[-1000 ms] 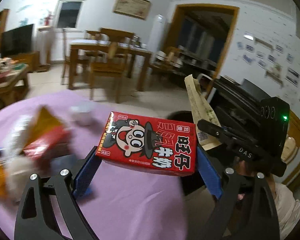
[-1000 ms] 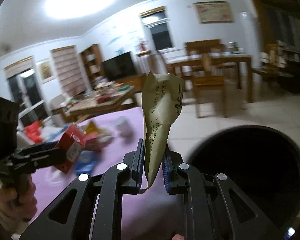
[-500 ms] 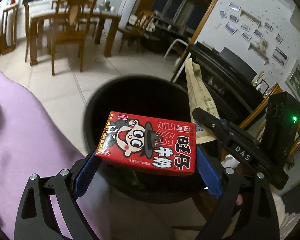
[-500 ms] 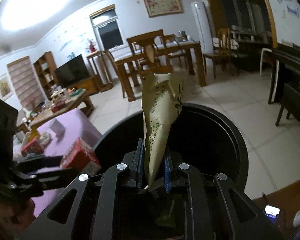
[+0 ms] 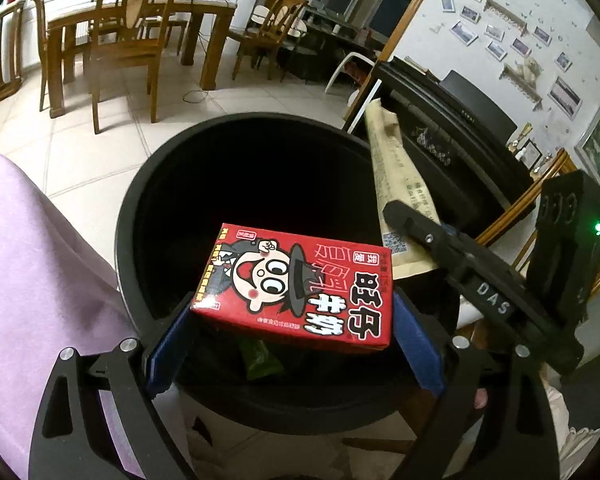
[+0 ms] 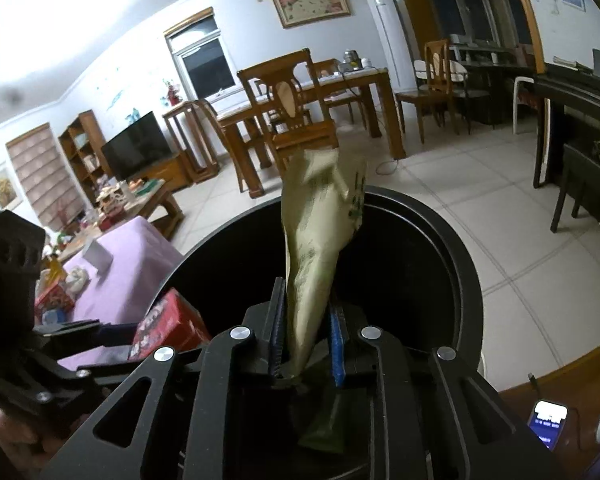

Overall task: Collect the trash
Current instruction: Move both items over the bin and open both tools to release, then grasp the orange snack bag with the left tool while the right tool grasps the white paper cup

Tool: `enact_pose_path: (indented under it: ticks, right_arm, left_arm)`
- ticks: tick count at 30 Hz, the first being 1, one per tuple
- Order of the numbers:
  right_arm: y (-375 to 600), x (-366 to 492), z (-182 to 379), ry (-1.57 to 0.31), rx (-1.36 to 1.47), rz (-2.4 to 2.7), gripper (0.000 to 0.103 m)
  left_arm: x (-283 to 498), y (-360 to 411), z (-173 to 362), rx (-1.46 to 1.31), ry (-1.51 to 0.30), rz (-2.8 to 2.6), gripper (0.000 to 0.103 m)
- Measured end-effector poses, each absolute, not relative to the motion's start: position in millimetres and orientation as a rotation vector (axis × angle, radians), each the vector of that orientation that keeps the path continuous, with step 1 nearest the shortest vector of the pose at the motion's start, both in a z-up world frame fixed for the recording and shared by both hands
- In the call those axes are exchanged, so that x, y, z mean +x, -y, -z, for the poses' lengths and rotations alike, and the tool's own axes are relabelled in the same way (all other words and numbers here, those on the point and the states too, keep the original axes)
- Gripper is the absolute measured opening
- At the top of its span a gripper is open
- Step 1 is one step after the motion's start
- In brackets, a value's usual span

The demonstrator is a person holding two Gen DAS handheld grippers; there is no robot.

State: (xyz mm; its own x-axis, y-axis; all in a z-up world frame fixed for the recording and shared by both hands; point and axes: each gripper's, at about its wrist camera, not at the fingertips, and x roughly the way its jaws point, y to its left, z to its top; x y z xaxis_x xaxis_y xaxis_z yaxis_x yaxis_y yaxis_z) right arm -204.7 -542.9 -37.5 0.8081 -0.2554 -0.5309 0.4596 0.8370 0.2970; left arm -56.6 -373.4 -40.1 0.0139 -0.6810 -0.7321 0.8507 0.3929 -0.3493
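A red milk carton (image 5: pixel 296 284) with a cartoon face hangs over the mouth of a round black bin (image 5: pixel 140 200), and my left gripper (image 5: pixel 293 298) is shut on its two ends. My right gripper (image 6: pixel 306 300) is over the same bin (image 6: pixel 460 264), and its jaws are opening. A tan paper wrapper (image 6: pixel 320 232) stands between them, blurred and leaning on the left pad, with a gap at the right pad. In the left wrist view the wrapper (image 5: pixel 396 184) and the right gripper (image 5: pixel 404 208) sit just right of the carton. The carton (image 6: pixel 172 324) shows at lower left in the right wrist view.
A green wrapper (image 5: pixel 260 360) lies inside the bin. The purple-clothed table (image 5: pixel 28 260) touches the bin's left side, with more litter on it (image 6: pixel 56 296). A lit phone (image 6: pixel 548 420) lies at lower right. A dark piano (image 5: pixel 460 128) stands behind, and a dining table with chairs (image 6: pixel 292 120) across the tiled floor.
Both grippers swung from over the purple table to above the bin and tilted down. The right jaws have parted slightly and the wrapper now looks loose and blurred.
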Motion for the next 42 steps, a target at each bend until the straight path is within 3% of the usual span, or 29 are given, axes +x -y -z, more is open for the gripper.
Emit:
enact_pose_path:
  ticks: [1, 2, 4, 13, 16, 20, 33, 42]
  right_arm:
    - [543, -205, 38, -0.497, 0.436, 0.387, 0.036]
    - [543, -206, 38, -0.495, 0.443, 0.382, 0.06]
    - [546, -211, 36, -0.467, 0.464, 0.373, 0.077]
    - [542, -226, 17, -0.393, 0.471, 0.358, 0.077]
    - [538, -228, 12, -0.37, 0.48, 0.337, 0.09]
    - [528, -227, 5, -0.338, 0.491, 0.308, 0.098]
    - [481, -190, -14, -0.346, 0.474, 0.241, 0.098]
    - [429, -135, -21, -0.417, 0.392, 0.15, 0.098]
  left_arm:
    - [-58, 377, 39, 0.211, -0.993, 1.21, 0.092]
    - [-59, 377, 38, 0.211, -0.988, 1.215, 0.096]
    - [-61, 378, 36, 0.217, -0.971, 1.222, 0.098]
    - [-72, 372, 29, 0.274, -0.937, 1.234, 0.098]
    - [-81, 363, 18, 0.33, -0.849, 1.185, 0.098]
    - [-94, 346, 2, 0.366, -0.747, 1.147, 0.098]
    - [-86, 273, -31, 0.276, -0.621, 0.996, 0.098]
    - [-29, 153, -42, 0.151, -0.604, 0.686, 0.098]
